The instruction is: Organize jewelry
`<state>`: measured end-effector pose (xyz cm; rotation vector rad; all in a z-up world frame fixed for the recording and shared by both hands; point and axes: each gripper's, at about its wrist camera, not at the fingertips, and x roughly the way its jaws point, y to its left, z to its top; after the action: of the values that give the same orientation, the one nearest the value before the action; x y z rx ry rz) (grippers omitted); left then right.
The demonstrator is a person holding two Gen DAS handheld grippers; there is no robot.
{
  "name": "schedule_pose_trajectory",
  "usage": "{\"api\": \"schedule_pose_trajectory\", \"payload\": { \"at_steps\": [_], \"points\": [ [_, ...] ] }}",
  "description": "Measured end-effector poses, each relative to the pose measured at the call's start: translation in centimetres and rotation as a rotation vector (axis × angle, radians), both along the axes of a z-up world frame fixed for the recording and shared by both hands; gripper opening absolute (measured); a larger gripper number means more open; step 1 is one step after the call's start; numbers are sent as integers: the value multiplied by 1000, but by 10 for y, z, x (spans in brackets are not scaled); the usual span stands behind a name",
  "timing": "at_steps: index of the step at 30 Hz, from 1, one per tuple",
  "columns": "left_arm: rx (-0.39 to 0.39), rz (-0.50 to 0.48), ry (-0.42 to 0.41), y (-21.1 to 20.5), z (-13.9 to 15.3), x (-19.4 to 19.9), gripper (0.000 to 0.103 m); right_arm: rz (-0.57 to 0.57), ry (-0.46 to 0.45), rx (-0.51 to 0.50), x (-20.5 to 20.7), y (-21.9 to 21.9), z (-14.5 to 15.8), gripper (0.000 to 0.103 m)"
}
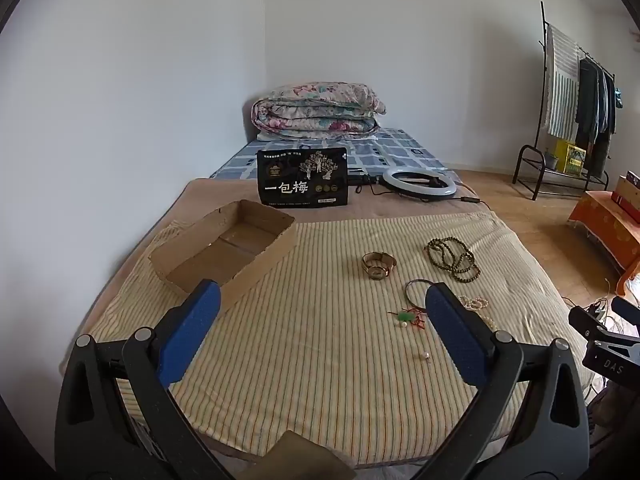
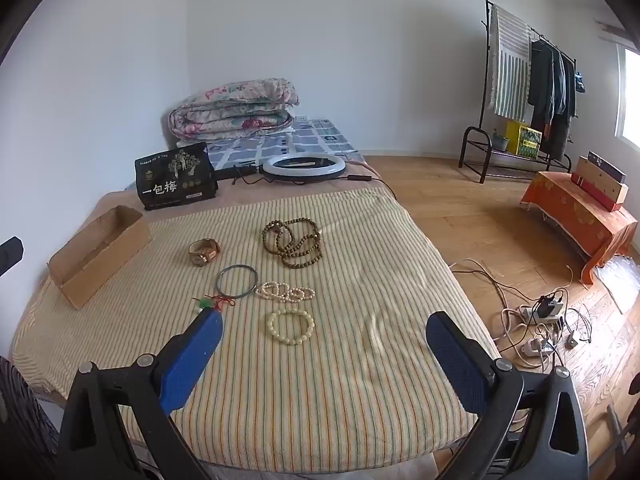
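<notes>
Jewelry lies on a striped cloth (image 2: 320,380) on the bed. A gold watch (image 1: 378,265) (image 2: 204,252), a dark bead necklace (image 1: 454,259) (image 2: 293,241), a thin metal bangle (image 2: 237,281) (image 1: 414,292), a white pearl strand (image 2: 285,292), a cream bead bracelet (image 2: 291,326) and a green pendant on red cord (image 1: 408,317) (image 2: 212,303) are spread out. A small earring (image 1: 426,356) lies apart. An empty cardboard box (image 1: 226,250) (image 2: 98,254) sits at the left. My left gripper (image 1: 322,312) and right gripper (image 2: 324,332) are both open, empty, above the cloth's near part.
A black snack bag (image 1: 303,178) stands behind the box, with a ring light (image 1: 419,185) and a folded quilt (image 1: 318,112) beyond. A clothes rack (image 2: 520,92), an orange-covered bench (image 2: 580,216) and cables with a power strip (image 2: 540,312) are on the floor at right.
</notes>
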<state>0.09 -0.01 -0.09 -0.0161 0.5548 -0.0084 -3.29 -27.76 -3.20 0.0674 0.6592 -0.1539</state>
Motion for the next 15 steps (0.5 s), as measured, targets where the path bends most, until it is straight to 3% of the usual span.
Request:
{"api": "schedule_pose_trajectory", "payload": {
  "at_steps": [15],
  "points": [
    [6,7,-17,-1,0,-1,103,0,-6,0,-1,-4,2,103]
  ]
}}
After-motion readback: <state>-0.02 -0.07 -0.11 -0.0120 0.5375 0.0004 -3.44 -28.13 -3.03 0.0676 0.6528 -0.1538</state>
